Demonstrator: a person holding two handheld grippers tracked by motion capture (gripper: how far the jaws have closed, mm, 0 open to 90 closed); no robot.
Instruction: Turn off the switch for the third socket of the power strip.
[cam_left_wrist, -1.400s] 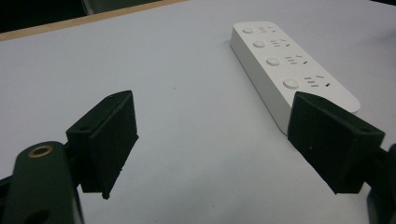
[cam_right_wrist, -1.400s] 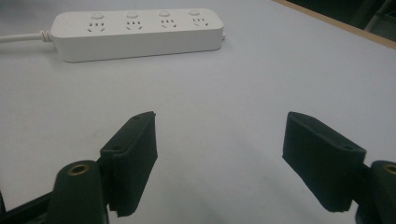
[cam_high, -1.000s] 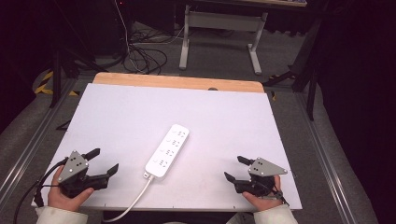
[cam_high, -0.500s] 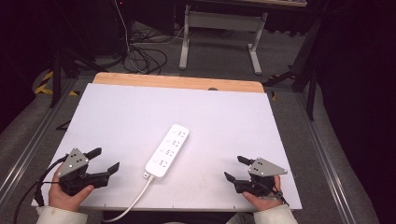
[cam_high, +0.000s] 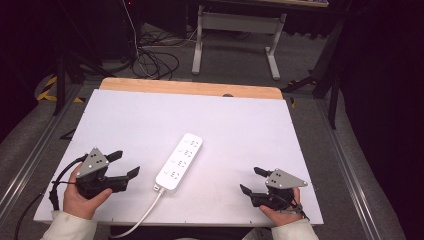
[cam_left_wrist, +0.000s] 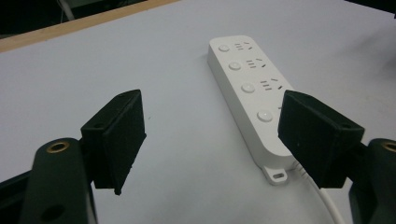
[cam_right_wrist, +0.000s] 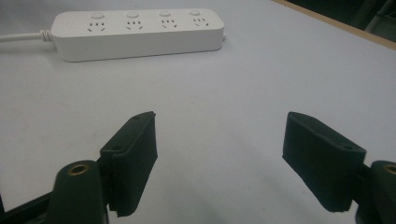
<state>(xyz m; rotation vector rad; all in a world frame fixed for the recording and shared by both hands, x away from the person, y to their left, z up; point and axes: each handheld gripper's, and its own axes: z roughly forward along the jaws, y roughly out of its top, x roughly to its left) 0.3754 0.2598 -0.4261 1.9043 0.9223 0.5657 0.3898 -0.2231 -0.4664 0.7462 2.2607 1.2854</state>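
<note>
Overhead, we see a white table (cam_high: 125, 120) with wooden far edge, white four-socket power strip (cam_high: 179, 161) mid-table, our left gripper (cam_high: 122, 165) jaws wide, just narrowing, empty, right gripper (cam_high: 252, 180) jaws wide, empty, grey floor (cam_high: 235, 60) with cables beyond.

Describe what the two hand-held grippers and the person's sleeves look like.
Each hand-held gripper, left and right, is black with two blocky jaws, brass-ringed holes and a grey three-cornered plate on top. A black cable trails from the left one. The sleeves are white.
</note>
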